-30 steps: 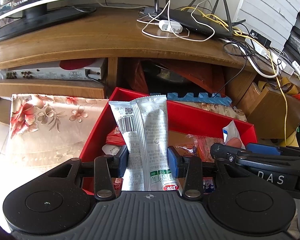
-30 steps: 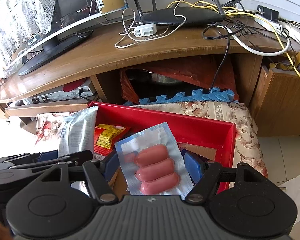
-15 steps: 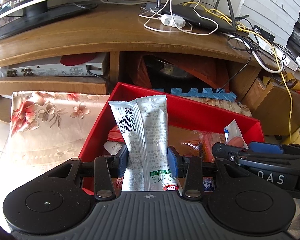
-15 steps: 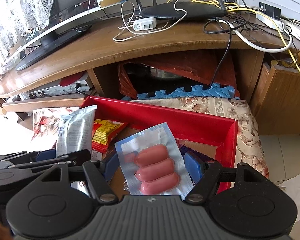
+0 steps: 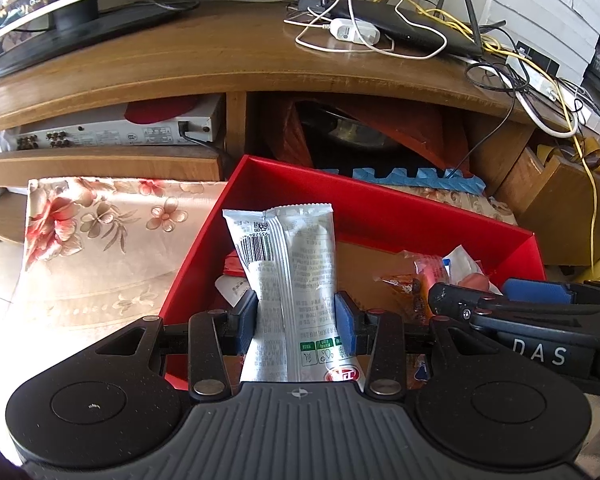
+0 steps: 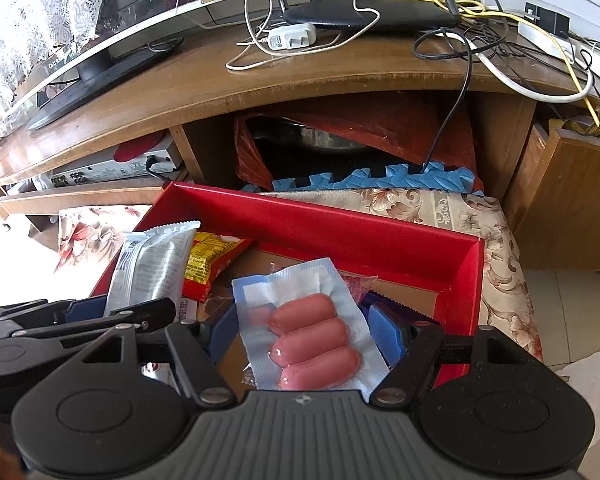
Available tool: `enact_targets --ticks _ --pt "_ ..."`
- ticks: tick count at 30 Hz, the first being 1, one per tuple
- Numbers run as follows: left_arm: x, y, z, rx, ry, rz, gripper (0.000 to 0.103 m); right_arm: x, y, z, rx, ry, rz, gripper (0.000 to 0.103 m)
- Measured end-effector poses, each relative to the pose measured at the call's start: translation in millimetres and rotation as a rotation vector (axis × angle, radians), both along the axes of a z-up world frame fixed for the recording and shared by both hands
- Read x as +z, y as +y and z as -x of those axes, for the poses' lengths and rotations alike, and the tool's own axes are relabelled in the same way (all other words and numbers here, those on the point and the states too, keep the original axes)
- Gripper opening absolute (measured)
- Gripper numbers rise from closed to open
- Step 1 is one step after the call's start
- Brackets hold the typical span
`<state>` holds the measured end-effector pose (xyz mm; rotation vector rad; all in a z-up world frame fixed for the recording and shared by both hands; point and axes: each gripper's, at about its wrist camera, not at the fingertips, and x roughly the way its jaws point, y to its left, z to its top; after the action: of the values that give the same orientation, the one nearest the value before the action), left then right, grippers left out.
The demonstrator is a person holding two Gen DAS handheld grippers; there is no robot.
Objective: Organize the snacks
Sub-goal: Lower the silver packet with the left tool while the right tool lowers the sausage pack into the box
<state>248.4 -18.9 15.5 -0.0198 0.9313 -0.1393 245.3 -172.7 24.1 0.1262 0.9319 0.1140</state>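
Observation:
My left gripper (image 5: pixel 296 316) is shut on a silver snack packet (image 5: pixel 292 264) and holds it upright over the left part of a red box (image 5: pixel 380 208). My right gripper (image 6: pixel 304 332) is shut on a clear sausage pack (image 6: pixel 312 336) with three pink sausages, held over the box's (image 6: pixel 340 228) middle. The silver packet (image 6: pixel 148 268) and left gripper also show at the left of the right wrist view. A yellow-red snack bag (image 6: pixel 208 260) and an orange wrapped snack (image 5: pixel 408 280) lie inside the box.
The box sits on a floral cloth (image 5: pixel 100 232) in front of a wooden TV stand (image 5: pixel 220 64) with a monitor (image 5: pixel 60 8), router (image 5: pixel 412 28), charger and tangled cables. A blue foam mat (image 6: pixel 380 176) lies behind the box. A wooden cabinet (image 6: pixel 572 200) stands right.
Both grippers have moved forward and down over the red box, still holding their packets. The box looks closer and larger in both views.

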Motion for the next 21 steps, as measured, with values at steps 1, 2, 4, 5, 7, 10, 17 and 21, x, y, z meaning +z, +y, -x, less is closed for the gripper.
enact_targets --ticks 1,2,4,5,7,10,17,21 --pt "-0.3 0.0 0.0 0.000 -0.001 -0.002 0.048 -0.6 -0.1 -0.6 0.000 0.001 0.001 0.069" --pt "-0.7 -0.3 0.0 0.000 -0.002 -0.005 0.048 -1.2 0.1 -1.3 0.000 0.002 0.002 0.069" --pt "-1.3 -0.4 -0.3 0.001 -0.003 -0.009 0.048 -2.3 0.2 -2.3 0.000 0.003 0.003 0.070" --pt "-1.6 -0.2 -0.5 0.002 -0.004 -0.010 0.048 -2.4 0.6 -2.6 -0.001 0.003 0.004 0.070" --pt "-1.9 0.4 -0.9 0.005 -0.004 -0.009 0.048 -2.8 0.9 -3.5 -0.004 0.004 0.005 0.070" --pt "-2.6 0.7 -2.0 0.009 -0.002 -0.008 0.049 -4.4 0.5 -5.6 -0.007 0.006 0.003 0.071" --pt "-3.3 1.3 -4.1 0.015 -0.001 -0.010 0.052 -7.4 -1.8 -9.7 -0.021 0.013 -0.002 0.072" --pt "-4.3 2.9 -5.1 0.023 0.000 -0.019 0.056 -8.8 -1.2 -12.0 -0.024 0.017 0.001 0.072"
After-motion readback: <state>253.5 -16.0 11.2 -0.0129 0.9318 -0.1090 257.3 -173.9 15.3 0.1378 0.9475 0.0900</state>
